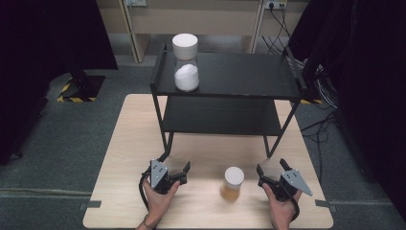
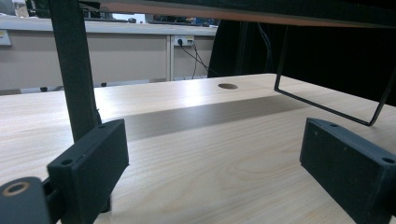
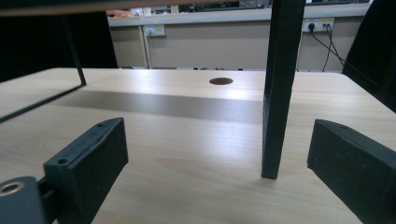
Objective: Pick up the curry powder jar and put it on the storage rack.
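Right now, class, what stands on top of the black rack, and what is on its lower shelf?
On the rack top stands one jar of white powder, far left. The lower shelf looks bare where visible; its back is covered.

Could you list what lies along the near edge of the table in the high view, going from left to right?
Left gripper → small jar with a white lid and amber contents → right gripper. Both grippers are open and hold nothing.
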A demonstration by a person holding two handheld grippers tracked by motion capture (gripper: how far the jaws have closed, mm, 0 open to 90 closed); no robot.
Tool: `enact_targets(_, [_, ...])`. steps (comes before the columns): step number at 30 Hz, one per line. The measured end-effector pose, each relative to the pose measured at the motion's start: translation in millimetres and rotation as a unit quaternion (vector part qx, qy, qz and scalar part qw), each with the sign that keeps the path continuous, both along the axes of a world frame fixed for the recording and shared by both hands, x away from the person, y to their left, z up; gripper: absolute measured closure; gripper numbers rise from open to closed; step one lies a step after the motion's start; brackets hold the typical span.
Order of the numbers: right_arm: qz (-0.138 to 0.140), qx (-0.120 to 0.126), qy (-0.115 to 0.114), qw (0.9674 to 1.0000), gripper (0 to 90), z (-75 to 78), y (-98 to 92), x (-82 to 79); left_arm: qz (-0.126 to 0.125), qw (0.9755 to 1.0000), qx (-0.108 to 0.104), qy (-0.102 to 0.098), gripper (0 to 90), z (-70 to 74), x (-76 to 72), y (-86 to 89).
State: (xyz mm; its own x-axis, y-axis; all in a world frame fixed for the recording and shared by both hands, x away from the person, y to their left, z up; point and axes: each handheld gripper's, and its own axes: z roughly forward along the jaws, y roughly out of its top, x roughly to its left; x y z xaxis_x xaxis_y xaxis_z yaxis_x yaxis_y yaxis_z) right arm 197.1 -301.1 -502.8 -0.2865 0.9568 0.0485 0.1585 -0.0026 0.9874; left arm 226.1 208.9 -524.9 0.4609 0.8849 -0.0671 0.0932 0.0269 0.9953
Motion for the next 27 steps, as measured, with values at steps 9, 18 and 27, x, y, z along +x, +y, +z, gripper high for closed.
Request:
enact_targets(9, [0.046, 0.026, -0.058, 0.9969, 5.0, 20.2, -1.6, -18.6, 0.000, 1.0000, 0.003, 0.000, 7.0, 0.5, 0.1, -0.6])
enact_targets(18, [0.085, 0.035, -0.080, 0.9926, 5.0, 30.4, 5.6, -26.1, 0.000, 1.0000, 0.002, 0.001, 7.0, 0.5, 0.2, -0.5])
enact_targets(27, [0.132, 0.038, -0.086, 0.9868, 4.8, 33.2, 14.2, -33.3, 0.000, 1.0000, 0.002, 0.001, 7.0, 0.6, 0.2, -0.5])
